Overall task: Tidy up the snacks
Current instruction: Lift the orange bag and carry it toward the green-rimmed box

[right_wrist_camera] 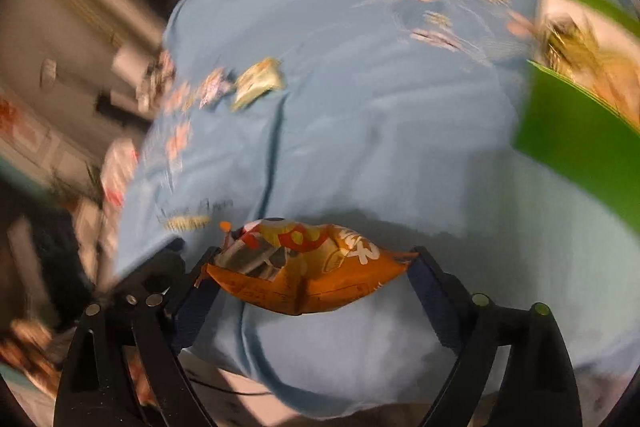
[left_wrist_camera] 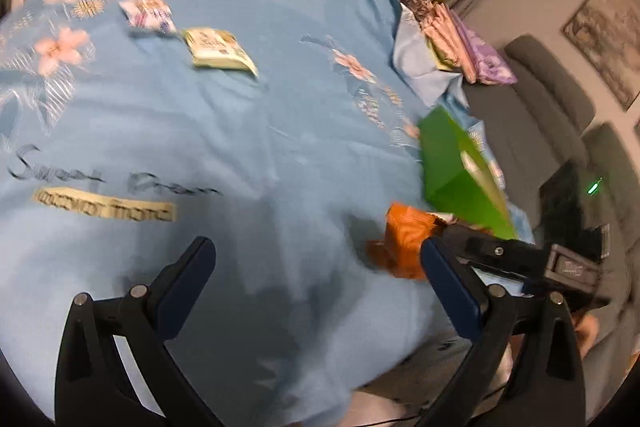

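Between the right gripper's fingers: the orange snack bag (right_wrist_camera: 308,279) lies sideways across the gap, one end at each pad, low over the blue floral bedsheet (left_wrist_camera: 240,147).
Right gripper (right_wrist_camera: 310,259): jaws stand wide apart. The bag's ends meet both pads, but honestly I can't tell whether they're squeezing it or it's just sitting there. It's blurry too.
Left gripper (left_wrist_camera: 316,247): jaws open, nothing in them, hanging over bare sheet at about 6 o'clock in its own view.
Green box (right_wrist_camera: 580,131): at 2 to 3 o'clock from the right gripper and near it, tipped, with what looks like more packets showing in its mouth. My guess is that's where the snacks go.
Loose snacks: a pale yellow-green packet (left_wrist_camera: 218,49) and a white-and-purple packet (left_wrist_camera: 148,13) sit just beside each other at around 11 o'clock in the left view, well apart from the box.
Step in hand (my read): getting the orange bag into the box.
How I'd do it: a puffy bag caught only by its ends slips easily, so I'd take it across the middle with a firm but gentle pinch and not crush what's inside. Swing towards 2 o'clock, line it up with the box mouth, and let go only once it's over the opening.
Watch out: the box looks light, so a bump on its rim could knock it over. The free left gripper could steady it.
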{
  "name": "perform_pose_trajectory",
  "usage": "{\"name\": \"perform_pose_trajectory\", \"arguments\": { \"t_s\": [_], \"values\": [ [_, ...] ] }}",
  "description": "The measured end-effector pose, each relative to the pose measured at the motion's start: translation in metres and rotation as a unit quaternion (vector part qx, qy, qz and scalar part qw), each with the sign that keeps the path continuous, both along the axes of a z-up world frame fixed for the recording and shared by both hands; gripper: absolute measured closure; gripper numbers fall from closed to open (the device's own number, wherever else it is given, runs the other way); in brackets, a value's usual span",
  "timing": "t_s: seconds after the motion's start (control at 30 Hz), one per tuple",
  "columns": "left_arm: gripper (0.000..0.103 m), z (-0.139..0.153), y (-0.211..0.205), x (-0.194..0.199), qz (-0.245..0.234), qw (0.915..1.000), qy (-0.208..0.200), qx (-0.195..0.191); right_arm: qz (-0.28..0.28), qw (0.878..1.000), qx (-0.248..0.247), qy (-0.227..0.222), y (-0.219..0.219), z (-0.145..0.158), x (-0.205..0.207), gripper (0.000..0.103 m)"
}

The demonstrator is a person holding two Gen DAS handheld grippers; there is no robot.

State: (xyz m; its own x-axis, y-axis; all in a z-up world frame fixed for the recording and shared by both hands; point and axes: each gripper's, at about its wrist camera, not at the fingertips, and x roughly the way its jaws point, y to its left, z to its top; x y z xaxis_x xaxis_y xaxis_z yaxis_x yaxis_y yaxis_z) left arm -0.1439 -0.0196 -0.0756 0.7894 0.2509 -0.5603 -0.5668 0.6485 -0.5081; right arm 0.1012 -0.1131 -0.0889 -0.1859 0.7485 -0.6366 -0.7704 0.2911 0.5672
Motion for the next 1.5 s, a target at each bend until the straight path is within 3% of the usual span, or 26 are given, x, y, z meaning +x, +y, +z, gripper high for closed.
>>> {"name": "perform_pose_trajectory", "arguments": {
  "t_s": [0.1, 0.2, 0.27, 0.33, 0.47, 0.67, 0.8, 0.9, 0.97, 1.07, 1.17, 1.23, 1.37, 1.5],
  "values": [
    [0.001, -0.001, -0.002, 0.002, -0.002, 0.9988, -0.029, -0.040, -0.043, 0.999, 0.004, 0.026, -0.008, -0.011, 0.023, 0.011],
    [0.001, -0.001, -0.008, 0.010, 0.009, 0.9995, -0.009, -0.030, -0.060, 0.997, 0.017, 0.047, -0.002, -0.018, 0.032, 0.011],
    [0.001, -0.003, -0.010, 0.012, 0.015, 0.9989, -0.011, -0.044, -0.046, 0.997, 0.025, 0.064, 0.007, -0.021, 0.031, 0.012],
    [0.001, -0.006, -0.010, 0.013, 0.012, 0.9981, -0.011, -0.059, -0.042, 0.997, 0.035, 0.053, 0.006, -0.020, 0.029, 0.012],
    [0.001, -0.012, -0.010, 0.021, 0.021, 0.9979, 0.024, -0.057, -0.128, 0.991, 0.029, -0.032, -0.002, -0.010, 0.040, 0.012],
    [0.001, -0.010, -0.023, 0.037, -0.016, 0.9990, 0.007, -0.041, -0.118, 0.992, 0.037, -0.013, -0.019, 0.003, 0.051, 0.012],
    [0.001, -0.011, -0.036, 0.066, -0.085, 0.9944, -0.021, -0.058, -0.105, 0.991, 0.054, 0.061, -0.038, -0.009, 0.058, 0.012],
    [0.001, -0.022, -0.036, 0.090, -0.132, 0.9841, -0.040, -0.112, -0.098, 0.986, 0.062, 0.120, -0.039, -0.026, 0.062, 0.012],
    [0.001, -0.032, -0.035, 0.101, -0.139, 0.9794, -0.037, -0.141, -0.111, 0.981, 0.061, 0.147, -0.036, -0.035, 0.068, 0.012],
    [0.001, -0.032, -0.033, 0.102, -0.135, 0.9775, -0.057, -0.152, -0.115, 0.971, 0.076, 0.194, -0.029, -0.045, 0.077, 0.012],
    [0.001, -0.037, -0.024, 0.108, -0.164, 0.9581, -0.093, -0.216, -0.109, 0.969, 0.081, 0.208, -0.022, -0.047, 0.076, 0.018],
    [0.002, -0.039, -0.021, 0.114, -0.170, 0.9520, -0.094, -0.236, -0.101, 0.970, 0.077, 0.206, -0.015, -0.046, 0.072, 0.026],
    [0.009, -0.038, -0.017, 0.115, -0.140, 0.9539, -0.094, -0.248, -0.103, 0.971, 0.053, 0.207, -0.004, -0.055, 0.070, 0.041],
    [0.015, -0.036, -0.019, 0.109, -0.098, 0.9661, -0.081, -0.225, -0.118, 0.971, 0.058, 0.198, -0.008, -0.057, 0.073, 0.055]
  ]
}}
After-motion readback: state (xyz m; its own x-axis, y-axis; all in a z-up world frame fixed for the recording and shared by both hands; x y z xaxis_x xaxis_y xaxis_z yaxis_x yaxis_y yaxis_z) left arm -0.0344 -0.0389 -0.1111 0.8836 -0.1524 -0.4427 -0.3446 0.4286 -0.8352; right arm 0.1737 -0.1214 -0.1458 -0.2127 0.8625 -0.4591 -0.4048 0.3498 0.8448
